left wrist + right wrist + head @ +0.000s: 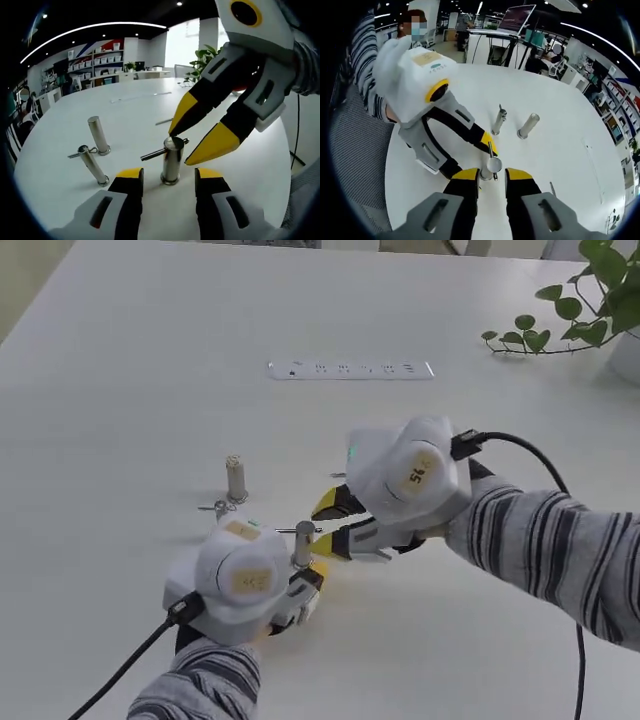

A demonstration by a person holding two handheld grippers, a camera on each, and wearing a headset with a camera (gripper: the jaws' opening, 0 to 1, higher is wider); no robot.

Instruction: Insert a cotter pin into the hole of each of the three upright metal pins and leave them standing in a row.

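**Second cotter pin, seemingly at the seating step**
A bare pin (pixel 98 134) stood left; the left tongs (pixel 169 175), slightly parted, straddled the middle pin (pixel 172 160) toward the bench's (pixel 135 120) near edge. A cotter pin (pixel 156 153) crossed its hole, with the right tongs (pixel 181 146) wide around it. The next move probably calls for pressing it home.

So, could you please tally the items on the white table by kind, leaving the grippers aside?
Silver cylindrical metal pins: 3
Thin metal cotter pins: 3
White power strip: 1
Green potted plant: 1
Total: 8
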